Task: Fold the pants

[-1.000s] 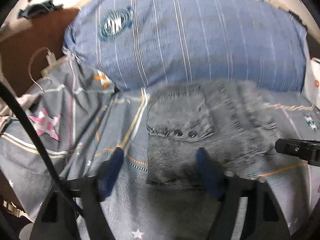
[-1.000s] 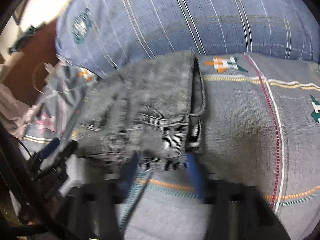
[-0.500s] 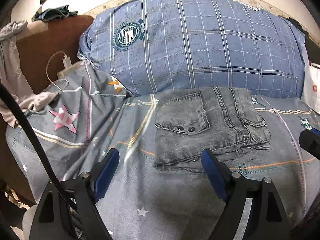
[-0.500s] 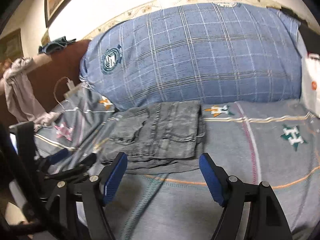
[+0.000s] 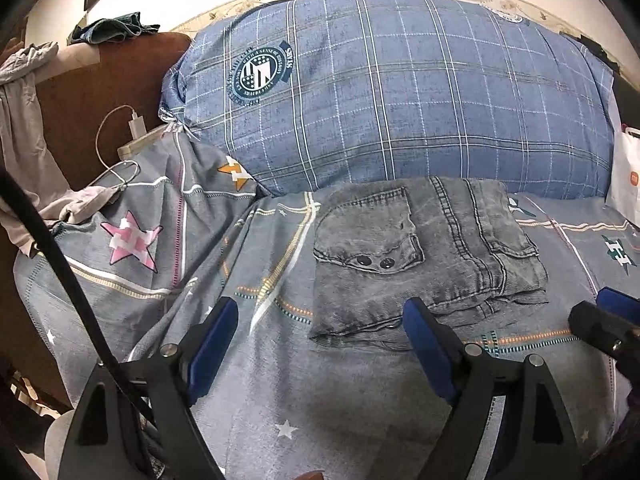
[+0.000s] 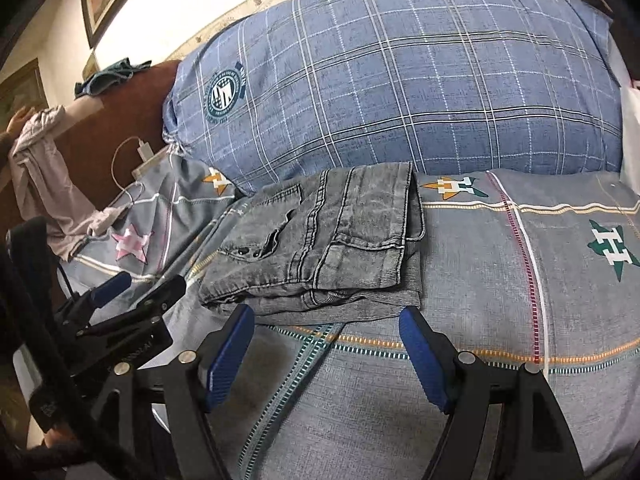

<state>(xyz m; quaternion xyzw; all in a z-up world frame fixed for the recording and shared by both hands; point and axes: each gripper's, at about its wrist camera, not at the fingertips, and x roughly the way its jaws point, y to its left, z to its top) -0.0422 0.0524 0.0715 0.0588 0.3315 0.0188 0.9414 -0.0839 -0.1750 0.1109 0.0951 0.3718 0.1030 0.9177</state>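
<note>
Grey denim pants lie folded into a compact rectangle on the bedspread, just in front of a big blue pillow; a buttoned pocket faces up. My left gripper hovers open at the near left corner of the pants, its blue pads clear of the cloth. In the right wrist view the pants lie just beyond my right gripper, which is open with nothing between its fingers. The left gripper shows at the left of that view. Neither gripper touches the denim.
A blue checked pillow fills the back of the bed. The grey patterned bedspread lies under everything. A brown headboard with a charger and cable stands left. Loose clothes hang there. A white bag sits far right.
Both grippers have drawn back from the near edge of the folded pants and lifted slightly; their jaws stand a little wider. The pants stay flat and still.
</note>
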